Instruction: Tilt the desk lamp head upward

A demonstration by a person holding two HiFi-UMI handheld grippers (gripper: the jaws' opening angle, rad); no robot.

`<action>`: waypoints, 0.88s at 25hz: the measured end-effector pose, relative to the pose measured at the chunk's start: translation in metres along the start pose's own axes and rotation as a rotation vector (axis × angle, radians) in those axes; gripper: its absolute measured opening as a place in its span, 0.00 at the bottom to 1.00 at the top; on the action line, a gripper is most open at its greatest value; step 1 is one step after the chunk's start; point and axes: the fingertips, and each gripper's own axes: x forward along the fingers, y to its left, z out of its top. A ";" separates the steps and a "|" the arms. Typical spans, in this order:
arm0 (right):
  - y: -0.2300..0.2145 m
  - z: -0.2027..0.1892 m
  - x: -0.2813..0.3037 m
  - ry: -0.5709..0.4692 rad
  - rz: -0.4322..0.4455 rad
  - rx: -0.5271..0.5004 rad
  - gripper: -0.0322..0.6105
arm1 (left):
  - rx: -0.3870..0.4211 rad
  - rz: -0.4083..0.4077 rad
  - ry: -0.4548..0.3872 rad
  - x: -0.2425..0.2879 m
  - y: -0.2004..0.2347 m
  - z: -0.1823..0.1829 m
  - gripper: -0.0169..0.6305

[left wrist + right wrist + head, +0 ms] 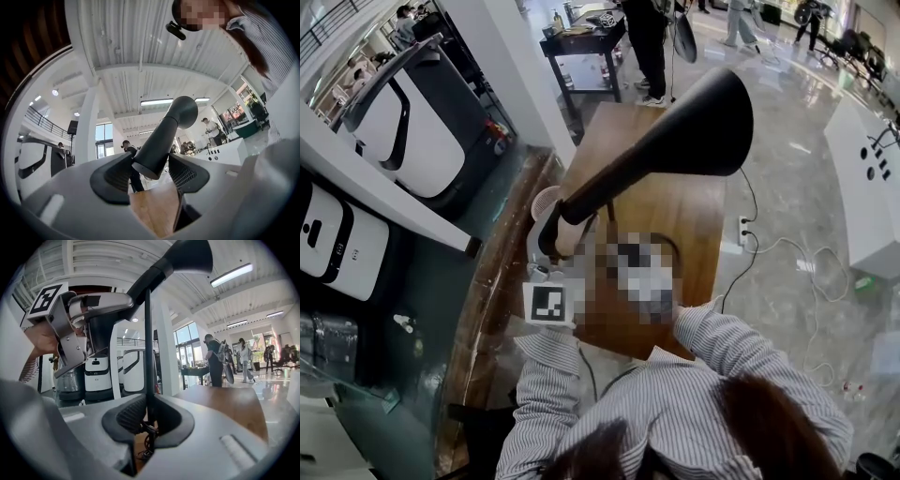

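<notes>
The left gripper's (149, 171) jaws clamp the narrow end of the matte black cone-shaped lamp head (675, 141) above the brown wooden counter's (694, 234) left edge, the right gripper's (147, 420) jaws pinch its thin black stem (148, 343), and the head already slants upward, so little but letting go seems left.

The lamp head (675, 141) slants over the wooden table (694, 225) from its middle toward 1 o'clock, barring passage there — its thin pole (148, 343) stands beneath. Bare tabletop lies free at 3 o'clock. At 11 o'clock a white pillar (511, 56) stands near the table's far corner.
</notes>
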 end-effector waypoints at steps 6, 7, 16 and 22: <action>-0.001 0.001 -0.001 0.003 -0.004 0.001 0.12 | -0.091 0.012 -0.024 0.002 -0.003 -0.003 0.42; -0.001 0.001 0.000 0.003 -0.005 0.002 0.12 | -0.112 0.014 -0.029 0.002 -0.003 -0.005 0.42; -0.001 -0.001 0.000 -0.001 -0.009 0.021 0.12 | -0.266 0.017 -0.067 0.005 -0.008 -0.014 0.42; -0.002 -0.001 0.000 0.005 0.005 0.030 0.12 | -0.313 -0.028 -0.065 0.005 -0.009 -0.017 0.42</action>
